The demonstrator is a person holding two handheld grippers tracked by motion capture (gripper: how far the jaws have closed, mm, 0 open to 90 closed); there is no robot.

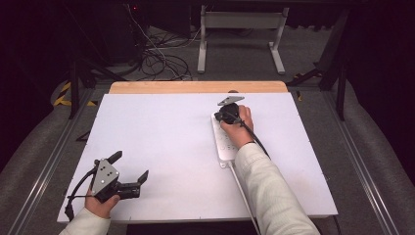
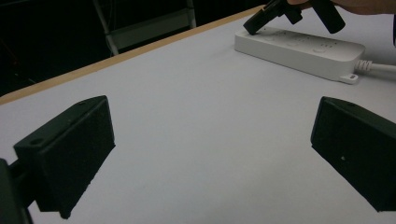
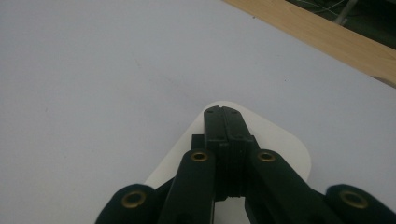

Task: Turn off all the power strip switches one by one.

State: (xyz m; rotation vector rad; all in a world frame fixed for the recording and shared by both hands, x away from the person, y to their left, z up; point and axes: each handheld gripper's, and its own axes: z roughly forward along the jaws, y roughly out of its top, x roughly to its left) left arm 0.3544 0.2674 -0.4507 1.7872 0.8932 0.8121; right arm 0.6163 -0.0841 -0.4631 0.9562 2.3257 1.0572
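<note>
A white power strip [image 1: 224, 139] lies on the worktop [image 1: 161, 142], right of its middle and nearer the far edge, its cord [image 1: 243, 191] running back toward the near edge. The right gripper [image 1: 226, 115] points down onto the strip's far end, jaws pressed together with nothing between them, the tips on or just above the casing. The left gripper [image 1: 129, 169] rests near the near left corner, jaws spread wide and empty.
</note>
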